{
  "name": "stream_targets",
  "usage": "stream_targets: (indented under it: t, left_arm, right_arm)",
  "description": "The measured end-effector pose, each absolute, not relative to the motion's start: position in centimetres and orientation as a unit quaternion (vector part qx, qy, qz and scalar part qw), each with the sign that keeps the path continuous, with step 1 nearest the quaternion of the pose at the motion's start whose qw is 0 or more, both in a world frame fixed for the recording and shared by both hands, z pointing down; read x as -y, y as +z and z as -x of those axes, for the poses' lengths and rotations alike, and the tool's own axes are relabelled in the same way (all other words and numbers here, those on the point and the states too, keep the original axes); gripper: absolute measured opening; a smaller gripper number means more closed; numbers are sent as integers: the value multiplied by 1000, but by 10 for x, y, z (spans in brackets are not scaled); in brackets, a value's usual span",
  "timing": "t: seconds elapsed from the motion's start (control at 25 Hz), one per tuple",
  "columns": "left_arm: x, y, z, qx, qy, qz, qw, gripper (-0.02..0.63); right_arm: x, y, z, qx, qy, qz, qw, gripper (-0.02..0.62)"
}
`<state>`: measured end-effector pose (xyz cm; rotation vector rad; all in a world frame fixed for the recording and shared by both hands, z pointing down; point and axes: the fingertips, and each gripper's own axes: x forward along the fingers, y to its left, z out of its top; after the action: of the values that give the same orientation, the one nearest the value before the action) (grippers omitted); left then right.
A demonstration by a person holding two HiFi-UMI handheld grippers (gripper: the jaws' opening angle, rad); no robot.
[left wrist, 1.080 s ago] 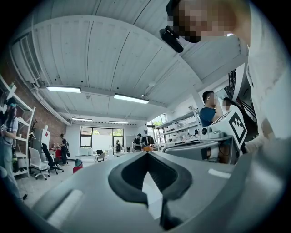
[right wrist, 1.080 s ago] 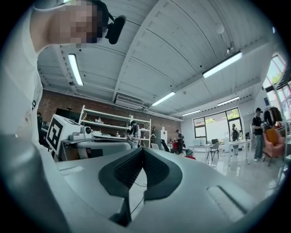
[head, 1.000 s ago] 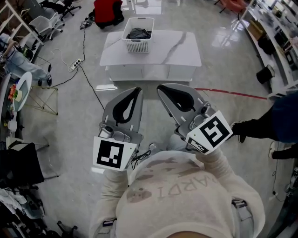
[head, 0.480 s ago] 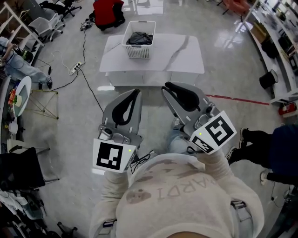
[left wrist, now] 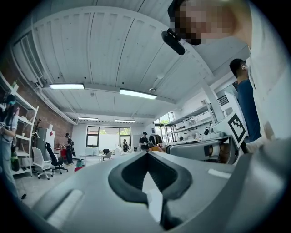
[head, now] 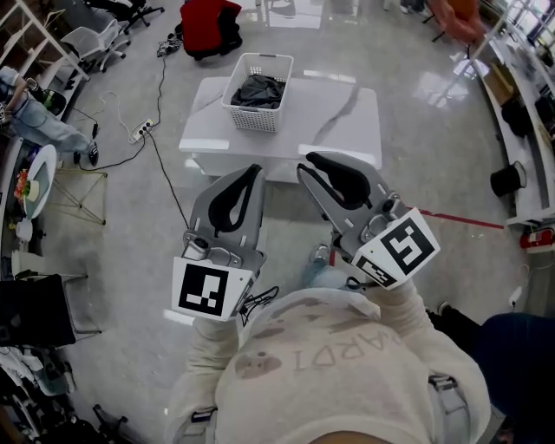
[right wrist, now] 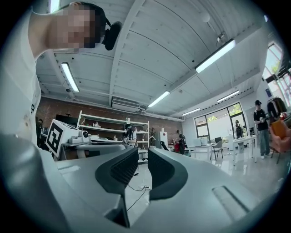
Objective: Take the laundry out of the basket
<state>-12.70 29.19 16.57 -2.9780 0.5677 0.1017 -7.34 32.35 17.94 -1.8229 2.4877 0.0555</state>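
A white slatted basket (head: 258, 94) with dark grey laundry (head: 258, 87) in it stands at the left end of a low white marble-topped table (head: 329, 117), far ahead of both grippers. My left gripper (head: 252, 168) is held at chest height over the floor, jaws shut with nothing in them; in its own view the left gripper (left wrist: 146, 155) points out across the room. My right gripper (head: 310, 161) hangs beside it. In the right gripper view the right gripper (right wrist: 143, 152) shows a narrow empty gap between its jaws. Neither gripper view shows the basket.
A power strip (head: 141, 122) and black cable (head: 165, 160) lie on the floor left of the table. Red fabric (head: 206, 19) sits behind the table. Office chairs (head: 95, 39) and a wire stand (head: 76, 186) are at the left. A red floor line (head: 460, 218) runs right. A person in blue (head: 520, 364) stands at lower right.
The table and basket have slid lower in the head view, nearer to me. The person at the right has moved down toward the lower right corner. Both grippers keep the same pose.
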Motion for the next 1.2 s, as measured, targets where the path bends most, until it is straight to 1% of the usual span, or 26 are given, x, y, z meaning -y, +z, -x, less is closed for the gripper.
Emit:
stream_targets:
  t: [0.28,0.48,0.76,1.2]
  left_arm:
    - [-266,167,51,-213,47,975,50,2]
    - [-255,170,15,-227,44,972,47,2]
    - [-226,171,-16,-232,28,971,46,2]
    - [-160,185,-61,-216,26,975,37,2]
  right_arm:
    - [-296,180,-4,-825,22,564,26,100]
    - [-285,184,-46,-829,14,557,38,100]
    - [-260,188,-77,-830,0,556,46,100]
    - [-198,200,-120,-819,-7,572,34,100]
